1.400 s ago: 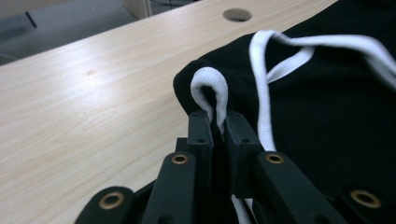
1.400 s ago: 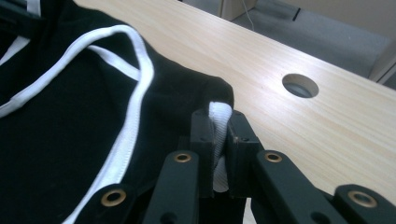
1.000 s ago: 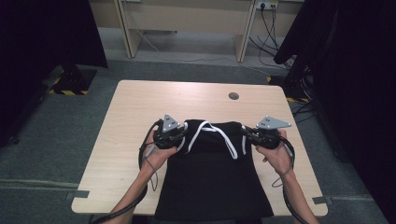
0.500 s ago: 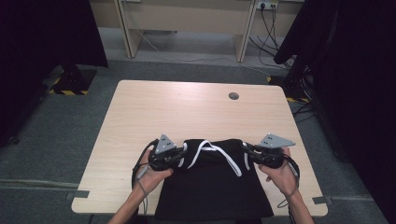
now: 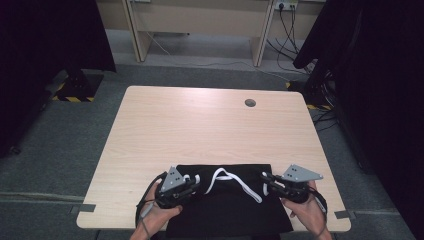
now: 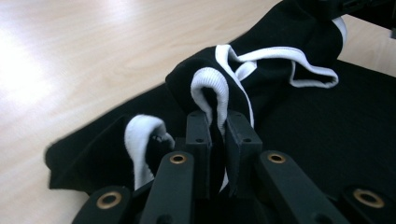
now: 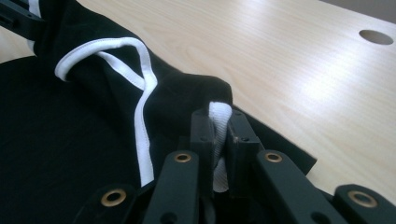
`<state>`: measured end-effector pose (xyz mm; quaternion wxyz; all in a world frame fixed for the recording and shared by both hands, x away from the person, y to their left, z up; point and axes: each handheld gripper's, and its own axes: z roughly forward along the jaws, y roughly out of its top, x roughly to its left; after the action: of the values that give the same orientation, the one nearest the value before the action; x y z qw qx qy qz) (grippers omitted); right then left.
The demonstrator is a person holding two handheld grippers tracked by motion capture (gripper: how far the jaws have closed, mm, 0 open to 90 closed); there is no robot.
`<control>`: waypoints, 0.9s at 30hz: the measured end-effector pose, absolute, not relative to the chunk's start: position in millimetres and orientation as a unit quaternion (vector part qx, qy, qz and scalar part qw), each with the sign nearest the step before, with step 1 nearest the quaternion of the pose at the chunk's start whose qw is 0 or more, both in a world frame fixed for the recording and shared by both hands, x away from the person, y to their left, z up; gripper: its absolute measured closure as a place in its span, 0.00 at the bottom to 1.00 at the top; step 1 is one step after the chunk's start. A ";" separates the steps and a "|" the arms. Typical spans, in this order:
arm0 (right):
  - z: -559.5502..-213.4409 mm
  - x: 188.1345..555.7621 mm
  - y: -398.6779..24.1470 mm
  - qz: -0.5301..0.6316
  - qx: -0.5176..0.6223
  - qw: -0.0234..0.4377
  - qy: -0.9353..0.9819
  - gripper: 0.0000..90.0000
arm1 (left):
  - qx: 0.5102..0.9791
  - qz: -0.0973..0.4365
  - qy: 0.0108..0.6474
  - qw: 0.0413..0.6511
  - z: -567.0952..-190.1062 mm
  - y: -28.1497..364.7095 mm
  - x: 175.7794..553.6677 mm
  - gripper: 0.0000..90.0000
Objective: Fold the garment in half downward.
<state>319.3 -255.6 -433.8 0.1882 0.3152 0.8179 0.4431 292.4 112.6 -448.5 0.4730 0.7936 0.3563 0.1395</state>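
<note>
Down at the near edge of the pale wooden table (image 5: 200,125) lies a black cloth garment with white trim (image 5: 235,210), and its near part is cut off at the bottom of the high view. From up there the pinch points are too small to make out. Up close, the left gripper (image 6: 218,135) is clamped on a white ribbed edge (image 6: 212,88) of the cloth. The right gripper (image 7: 217,133) squeezes another white edge, with a round hole in the table (image 7: 377,37) far off.

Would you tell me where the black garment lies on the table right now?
In the high view, the black garment lies at the table's near edge, between both grippers.
</note>
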 end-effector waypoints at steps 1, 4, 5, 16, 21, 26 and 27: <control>-435.2 315.6 -256.4 0.445 0.316 0.187 0.817 0.93 | 0.794 0.136 0.356 0.474 -450.3 112.5 289.3 0.89; -438.4 304.8 -257.8 0.444 0.314 0.188 0.818 0.93 | 0.797 0.135 0.353 0.471 -455.2 112.4 279.5 0.89; -439.4 301.4 -258.1 0.445 0.314 0.186 0.818 0.93 | 0.798 0.134 0.352 0.470 -456.5 112.5 276.5 0.89; -453.6 270.5 -263.3 0.430 0.315 0.181 0.827 0.93 | 0.804 0.121 0.351 0.464 -471.1 114.9 252.6 0.87; -466.5 270.1 -263.1 0.409 0.320 0.164 0.839 0.93 | 0.810 0.102 0.360 0.452 -479.4 116.7 256.1 0.85; -473.5 272.2 -259.8 0.396 0.322 0.167 0.844 0.93 | 0.829 0.129 0.343 0.424 -479.9 110.8 263.5 0.85; -474.0 272.6 -258.6 0.393 0.319 0.171 0.845 0.93 | 0.830 0.128 0.341 0.421 -480.4 108.6 265.9 0.85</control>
<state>272.6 -258.6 -474.0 0.1708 0.3193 0.8452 0.3930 265.9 108.6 -480.4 0.4213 0.8304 0.3415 0.1278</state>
